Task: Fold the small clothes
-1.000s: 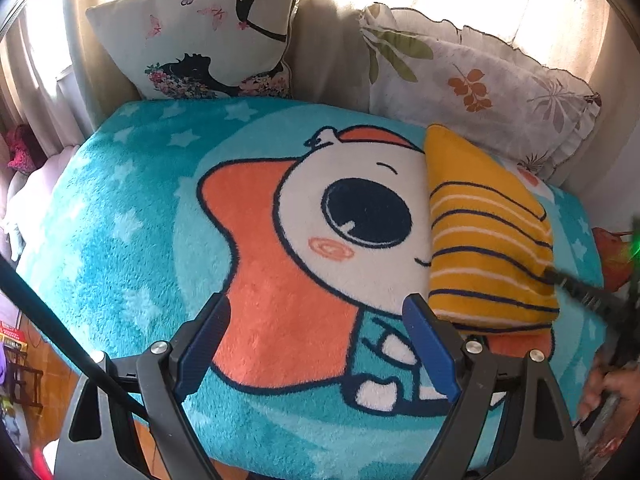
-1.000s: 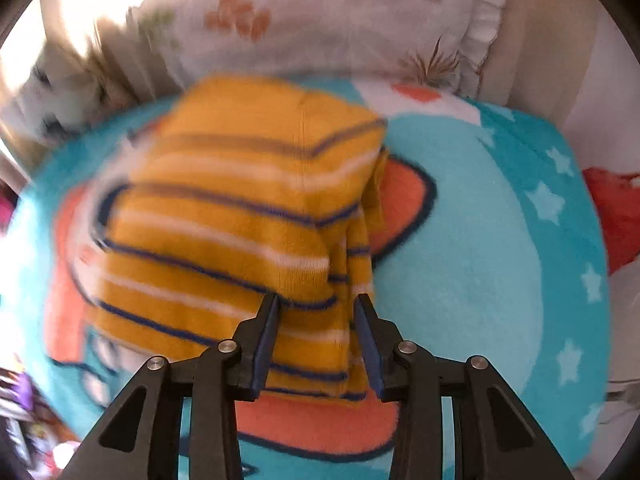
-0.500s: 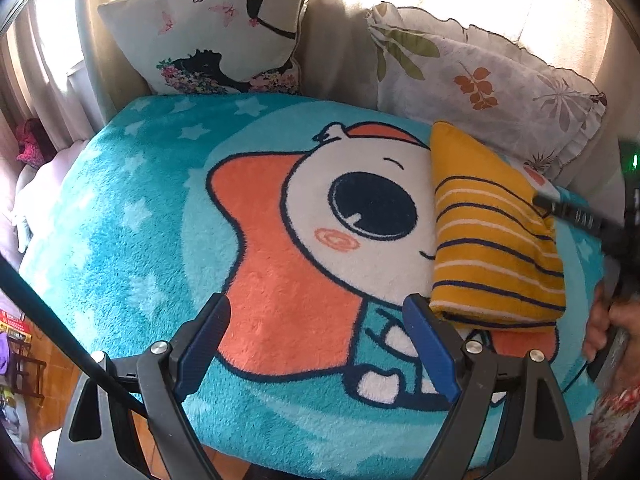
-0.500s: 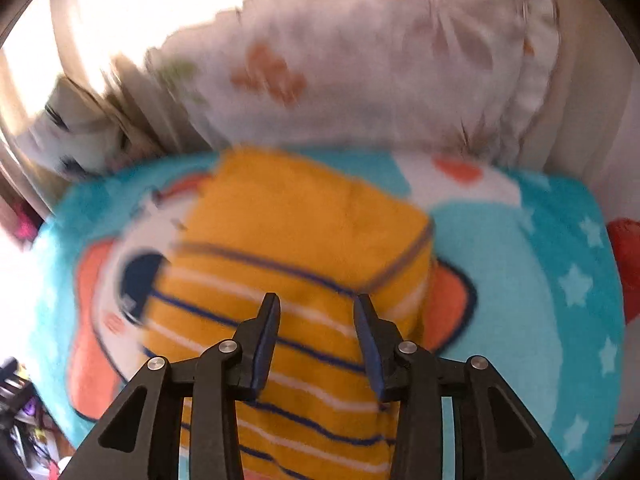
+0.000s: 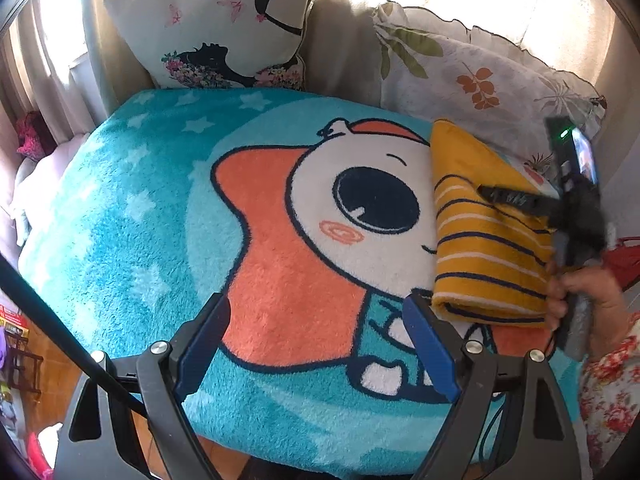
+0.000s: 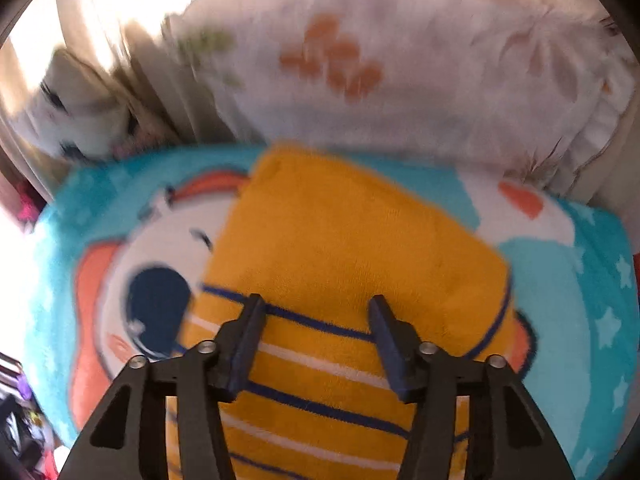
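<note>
A folded yellow garment (image 5: 480, 236) with navy and white stripes lies on the right side of a turquoise cartoon blanket (image 5: 120, 216). It also fills the middle of the right wrist view (image 6: 344, 264). My left gripper (image 5: 318, 344) is open and empty, low over the blanket's front edge, left of the garment. My right gripper (image 6: 316, 320) is open above the garment, holding nothing. It shows in the left wrist view (image 5: 516, 198) as a dark finger over the garment's right part, held by a hand (image 5: 588, 292).
A white cushion with a black silhouette (image 5: 216, 28) and a leaf-print pillow (image 5: 480, 80) stand along the back of the blanket. Curtains and bright light lie behind them. A red object (image 5: 624, 256) sits off the blanket's right edge.
My right gripper has let go of the garment's edge, opened wider, and lifted up and back over it. The garment now lies flat and folded. My left gripper has barely moved.
</note>
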Available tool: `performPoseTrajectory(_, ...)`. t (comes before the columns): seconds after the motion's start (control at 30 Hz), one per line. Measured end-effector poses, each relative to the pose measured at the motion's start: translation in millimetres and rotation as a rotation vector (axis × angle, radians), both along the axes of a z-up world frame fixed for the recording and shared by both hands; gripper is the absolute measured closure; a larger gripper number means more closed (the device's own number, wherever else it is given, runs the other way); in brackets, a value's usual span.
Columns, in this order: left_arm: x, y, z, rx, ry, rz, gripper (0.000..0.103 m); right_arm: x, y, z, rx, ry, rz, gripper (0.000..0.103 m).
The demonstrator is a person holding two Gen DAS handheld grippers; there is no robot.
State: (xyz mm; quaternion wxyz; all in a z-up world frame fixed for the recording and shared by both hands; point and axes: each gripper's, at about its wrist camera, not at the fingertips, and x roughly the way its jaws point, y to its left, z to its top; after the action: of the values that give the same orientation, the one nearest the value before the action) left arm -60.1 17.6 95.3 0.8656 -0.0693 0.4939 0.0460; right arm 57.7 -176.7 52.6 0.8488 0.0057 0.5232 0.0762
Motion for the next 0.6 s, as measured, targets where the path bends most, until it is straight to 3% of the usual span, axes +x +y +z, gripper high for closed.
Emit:
performPoseTrajectory(0.2,3,4,-1,-0.017,-0.006,-0.023,0.016,-39,14,42,0.006,-0.116,0.033,0.043)
performPoseTrajectory(0.3,6,6,1,-0.033,-0.017,-0.038,0.016,-59,32,17,0.023,-0.031,0.074,0.043)
performPoseTrajectory(0.43,4,8,9,-0.026,-0.07,-0.068,0.016,-93,56,10,-0.153,-0.088,0.104,0.036)
performPoseTrajectory(0.6,-1,12,21,0.003,-0.156,-0.087,0.016,-122,46,23,-0.084,-0.077,0.043,0.036)
